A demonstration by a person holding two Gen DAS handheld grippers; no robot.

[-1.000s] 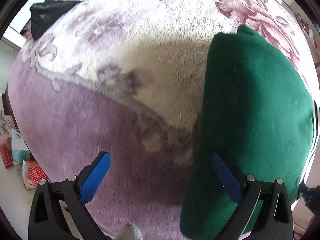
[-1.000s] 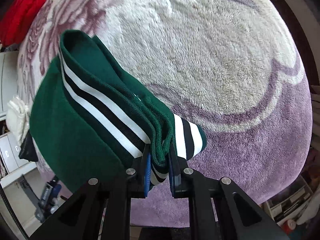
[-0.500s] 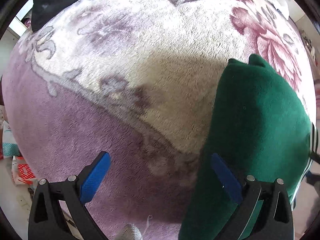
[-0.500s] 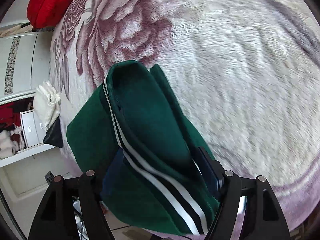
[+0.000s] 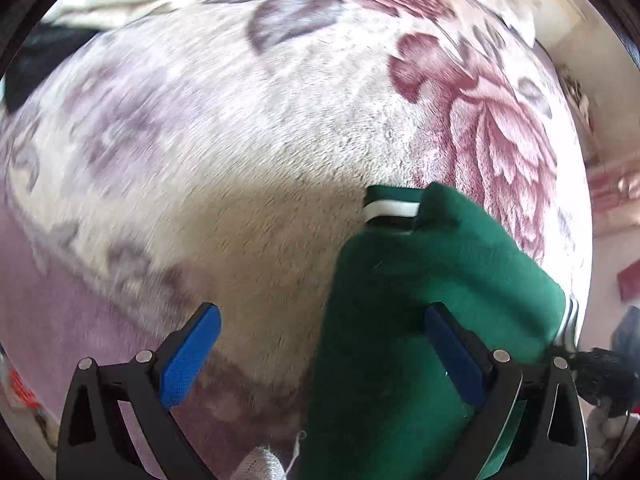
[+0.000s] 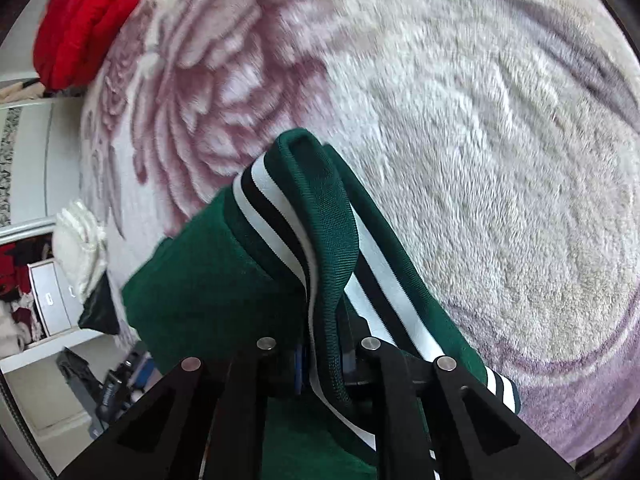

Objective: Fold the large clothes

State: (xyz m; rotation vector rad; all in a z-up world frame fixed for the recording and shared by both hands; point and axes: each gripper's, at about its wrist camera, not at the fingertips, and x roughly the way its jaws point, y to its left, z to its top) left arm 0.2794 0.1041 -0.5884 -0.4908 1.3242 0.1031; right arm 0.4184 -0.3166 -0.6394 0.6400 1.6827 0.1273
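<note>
My right gripper (image 6: 322, 364) opened wide half a second ago and its jaws have just closed again, now pinching the striped band of the green garment (image 6: 248, 292) farther along its edge. In my left wrist view the garment has slid toward the middle, its striped hem newly exposed. The red item (image 6: 86, 20) has come further into view.

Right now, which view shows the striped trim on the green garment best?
Right wrist view. The black-and-white striped trim runs down the green garment into the shut right hand-held gripper, unobstructed. The left wrist view shows only short bits of it at the garment's far end and right edge.
</note>
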